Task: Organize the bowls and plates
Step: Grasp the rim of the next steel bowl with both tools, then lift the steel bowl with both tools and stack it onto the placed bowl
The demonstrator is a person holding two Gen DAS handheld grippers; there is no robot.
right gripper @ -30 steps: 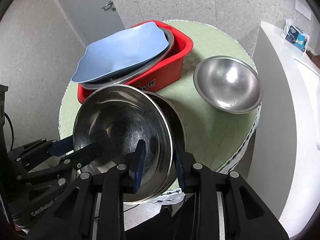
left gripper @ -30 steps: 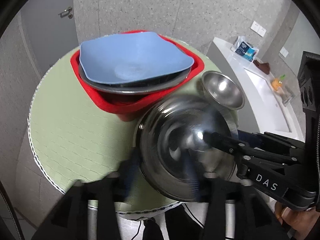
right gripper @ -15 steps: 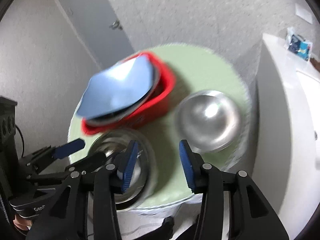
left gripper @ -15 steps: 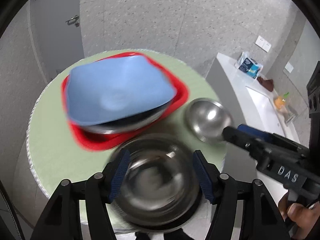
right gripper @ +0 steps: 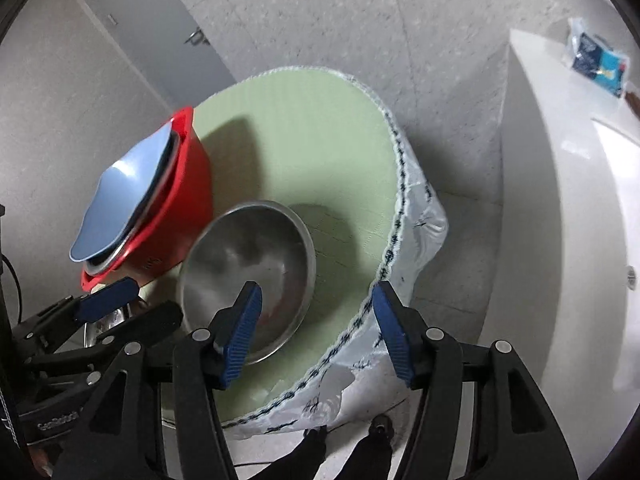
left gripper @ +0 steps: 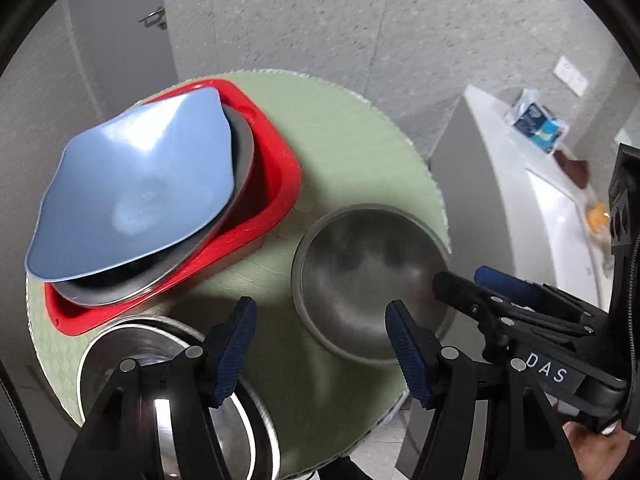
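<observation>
Round table under pale green mat (left gripper: pixel 352 128): red plastic tub (left gripper: pixel 280 184) loaded with pale blue square plate (left gripper: pixel 140 196) over steel dish. Beside tub, lone round steel bowl (left gripper: pixel 360 272); nested steel bowls (left gripper: pixel 168 392) at near edge. Left gripper (left gripper: pixel 318 344) and right gripper (right gripper: pixel 316 328) above table, jaws wide apart, empty.

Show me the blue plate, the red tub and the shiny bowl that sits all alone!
blue plate (left gripper: pixel 136 188): left wrist view, on its shallow middle.
red tub (left gripper: pixel 286 176): left wrist view, on its right rim.
shiny bowl (right gripper: pixel 248 264): right wrist view, on the inside bottom.
</observation>
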